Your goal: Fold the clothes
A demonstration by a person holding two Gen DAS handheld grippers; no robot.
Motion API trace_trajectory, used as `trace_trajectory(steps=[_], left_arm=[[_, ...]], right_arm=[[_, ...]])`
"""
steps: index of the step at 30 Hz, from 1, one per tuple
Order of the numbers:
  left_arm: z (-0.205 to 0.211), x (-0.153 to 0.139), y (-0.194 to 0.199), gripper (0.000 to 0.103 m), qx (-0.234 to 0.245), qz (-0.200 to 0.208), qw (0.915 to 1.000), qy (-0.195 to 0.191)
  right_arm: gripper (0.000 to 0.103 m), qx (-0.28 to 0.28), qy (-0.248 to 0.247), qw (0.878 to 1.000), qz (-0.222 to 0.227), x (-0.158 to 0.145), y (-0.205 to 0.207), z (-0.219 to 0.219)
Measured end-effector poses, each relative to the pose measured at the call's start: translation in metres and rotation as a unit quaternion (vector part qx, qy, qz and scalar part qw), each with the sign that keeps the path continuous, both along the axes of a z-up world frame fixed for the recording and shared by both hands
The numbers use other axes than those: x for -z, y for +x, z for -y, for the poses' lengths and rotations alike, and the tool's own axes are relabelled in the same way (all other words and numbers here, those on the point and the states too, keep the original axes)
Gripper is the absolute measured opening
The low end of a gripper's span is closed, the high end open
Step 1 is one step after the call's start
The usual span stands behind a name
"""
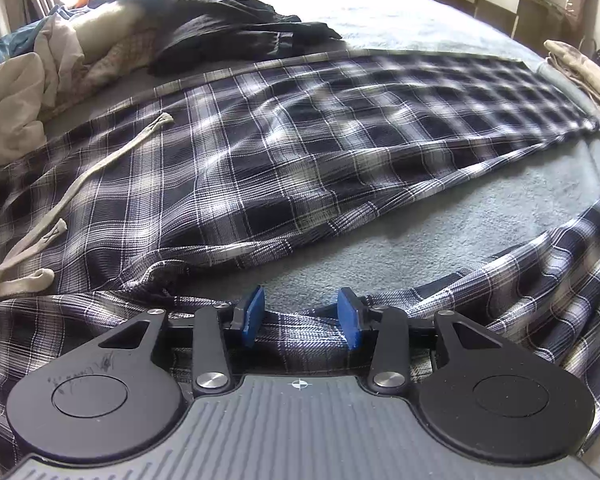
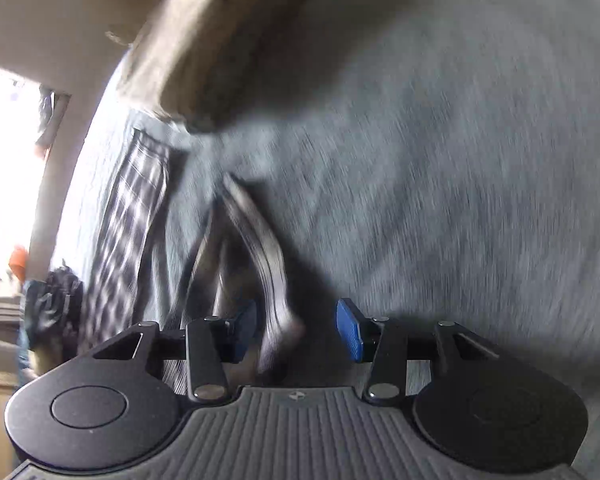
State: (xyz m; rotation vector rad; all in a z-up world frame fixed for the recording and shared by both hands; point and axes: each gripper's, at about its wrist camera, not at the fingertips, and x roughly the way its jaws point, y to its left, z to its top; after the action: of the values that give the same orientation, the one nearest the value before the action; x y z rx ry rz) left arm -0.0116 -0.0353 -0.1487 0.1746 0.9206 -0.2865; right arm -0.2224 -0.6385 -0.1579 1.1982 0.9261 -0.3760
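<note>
While the left gripper (image 1: 301, 317) is pinching the plaid trousers (image 1: 284, 148), the right gripper (image 2: 296, 330), spread, is apparently dropping its blurred hem; lay that leg flat.

A wide bed w/ a grey fuzzy blanket cover (image 1: 419, 240) is carrying dark blue-and-white plaid pyjama trousers (image 1: 260, 152) spread flat, a rumpled heap of black, beige & cream clothes (image 1: 100, 52) at the far left, & a folded tan garment (image 1: 583, 72) at the right edge.
</note>
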Motion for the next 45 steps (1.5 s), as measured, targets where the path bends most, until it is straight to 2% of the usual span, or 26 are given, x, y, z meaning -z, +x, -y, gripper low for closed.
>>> trace_trajectory(steps=[2,4,6,8,10,12,15,17,21,22,23,24,26,32,34,37,39,41,43,45], left_arm=[[0.0,-0.002,-0.002,0.04,0.001,0.0,1.0,-0.001],[0.0,-0.006,-0.004,0.04,0.0,0.002,1.0,-0.002],[-0.002,-0.009,-0.006,0.04,-0.003,0.002,1.0,-0.002],[-0.005,-0.011,-0.008,0.04,-0.007,0.003,1.0,-0.001],[-0.007,-0.013,-0.009,0.04,-0.011,0.005,0.9999,0.0],[-0.008,-0.014,-0.009,0.04,-0.014,0.004,0.9999,-0.002],[-0.007,-0.013,-0.008,0.04,-0.014,0.0,0.9999,-0.005],[-0.004,-0.012,-0.008,0.04,-0.009,0.0,1.0,-0.004],[-0.001,-0.013,-0.011,0.04,-0.002,0.001,1.0,-0.002],[-0.002,-0.014,-0.012,0.04,-0.002,0.002,1.0,-0.002],[-0.005,-0.015,-0.013,0.04,-0.004,0.003,1.0,-0.002],[-0.007,-0.015,-0.013,0.04,-0.007,0.003,1.0,-0.002],[-0.011,-0.014,-0.012,0.04,-0.014,0.0,0.9999,-0.003],[-0.009,-0.008,-0.004,0.04,-0.021,-0.012,0.9997,-0.011],[-0.006,-0.007,-0.003,0.04,-0.014,-0.012,0.9997,-0.012],[-0.003,-0.007,-0.006,0.04,-0.007,-0.011,0.9999,-0.011],[-0.004,-0.009,-0.008,0.04,-0.006,-0.008,0.9999,-0.01],[-0.007,-0.012,-0.009,0.04,-0.013,-0.005,0.9998,-0.01],[-0.011,-0.014,-0.008,0.04,-0.023,-0.003,0.9997,-0.013],[-0.014,-0.016,-0.007,0.04,-0.032,0.001,0.9994,-0.016]], right_arm=[[0.047,0.005,0.019,1.0,0.002,0.014,0.001,-0.007],[0.041,-0.001,0.005,1.0,0.008,0.021,0.008,-0.014],[0.004,-0.01,-0.023,1.0,0.012,0.019,0.017,-0.019],[0.004,-0.022,-0.064,0.997,0.03,-0.002,0.027,-0.023],[0.004,-0.045,-0.126,0.99,0.041,-0.037,0.036,-0.027],[0.004,-0.044,-0.152,0.987,0.037,-0.064,0.04,-0.021],[0.004,-0.04,-0.149,0.986,0.058,-0.076,0.053,-0.012],[0.004,-0.051,-0.131,0.988,0.07,-0.071,0.07,-0.017],[0.006,-0.086,-0.081,0.985,0.124,-0.061,0.102,-0.04],[0.008,-0.089,-0.072,0.984,0.134,-0.06,0.104,-0.045],[0.016,-0.091,-0.07,0.984,0.134,-0.06,0.105,-0.046],[0.03,-0.086,-0.074,0.986,0.124,-0.059,0.103,-0.045],[0.042,-0.052,-0.082,0.991,0.093,-0.055,0.085,-0.033],[0.043,0.035,-0.07,0.997,-0.009,-0.02,0.018,-0.004],[0.043,0.052,-0.047,0.997,-0.03,-0.003,0.006,-0.002],[0.042,0.046,-0.042,0.998,-0.025,0.01,0.008,-0.007],[0.034,0.04,-0.043,0.998,-0.021,0.017,0.012,-0.009],[0.004,0.025,-0.055,0.998,-0.015,0.015,0.015,-0.012],[0.004,0.018,-0.069,0.997,0.0,0.0,0.014,-0.017],[0.003,0.011,-0.087,0.996,0.031,-0.028,0.008,-0.021]])
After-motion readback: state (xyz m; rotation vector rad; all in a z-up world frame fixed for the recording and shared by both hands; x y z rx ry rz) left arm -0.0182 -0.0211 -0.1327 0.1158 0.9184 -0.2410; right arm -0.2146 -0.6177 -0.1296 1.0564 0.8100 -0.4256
